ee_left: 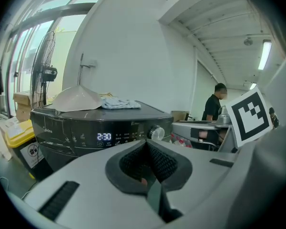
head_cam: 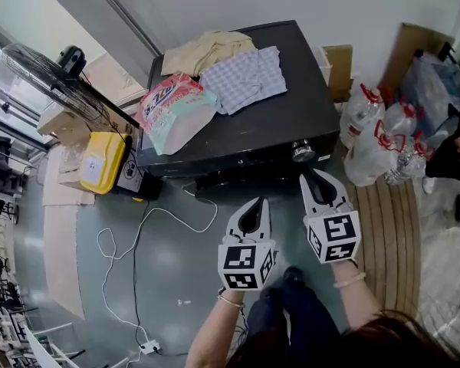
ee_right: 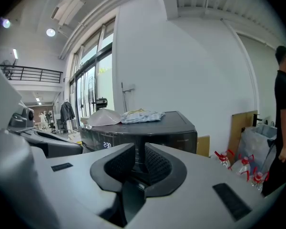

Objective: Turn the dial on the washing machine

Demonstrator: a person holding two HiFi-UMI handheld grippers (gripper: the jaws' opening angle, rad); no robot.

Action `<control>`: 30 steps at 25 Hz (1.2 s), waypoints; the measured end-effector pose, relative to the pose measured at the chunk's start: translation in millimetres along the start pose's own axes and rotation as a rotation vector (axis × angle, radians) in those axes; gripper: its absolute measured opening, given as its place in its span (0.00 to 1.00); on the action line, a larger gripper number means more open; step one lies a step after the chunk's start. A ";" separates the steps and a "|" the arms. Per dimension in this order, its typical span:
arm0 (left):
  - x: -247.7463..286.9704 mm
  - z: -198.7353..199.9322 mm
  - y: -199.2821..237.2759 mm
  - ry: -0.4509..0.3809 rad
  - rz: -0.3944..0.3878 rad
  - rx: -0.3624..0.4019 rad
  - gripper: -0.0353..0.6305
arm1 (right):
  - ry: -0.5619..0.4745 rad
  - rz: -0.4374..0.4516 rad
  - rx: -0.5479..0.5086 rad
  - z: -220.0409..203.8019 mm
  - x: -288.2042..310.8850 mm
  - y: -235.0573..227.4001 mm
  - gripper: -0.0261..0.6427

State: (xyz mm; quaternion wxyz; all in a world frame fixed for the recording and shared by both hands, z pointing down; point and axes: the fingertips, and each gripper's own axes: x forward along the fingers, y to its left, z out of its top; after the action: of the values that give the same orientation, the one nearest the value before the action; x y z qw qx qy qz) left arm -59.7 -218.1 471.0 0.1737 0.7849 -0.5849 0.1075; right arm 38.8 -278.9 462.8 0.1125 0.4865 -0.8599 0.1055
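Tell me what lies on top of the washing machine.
On the washing machine lie a pink bag, a checked cloth and a beige cloth. The lid under them is covered.

In sight are one washing machine with one dial, two cloths, a beige cloth and a checked cloth, one bag, one fan, one yellow bin, one white cable, about four bottles, and two grippers, the left gripper and the right gripper.
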 end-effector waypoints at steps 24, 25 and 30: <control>-67.2 61.5 -32.0 -0.048 -0.018 0.052 0.08 | -0.042 0.032 -0.036 60.4 -77.0 33.4 0.08; -70.8 64.5 -32.6 -0.052 -0.020 0.054 0.07 | -0.043 0.031 -0.038 62.6 -80.4 36.1 0.08; -90.1 77.7 -38.6 -0.065 -0.037 0.082 0.07 | -0.059 0.024 -0.040 74.5 -95.6 50.2 0.08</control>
State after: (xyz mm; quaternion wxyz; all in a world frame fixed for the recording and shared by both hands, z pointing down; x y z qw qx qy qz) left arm -51.9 -159.9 360.6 0.1245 0.8053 -0.5706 0.1024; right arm 36.8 -197.5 359.9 0.0953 0.4768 -0.8706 0.0752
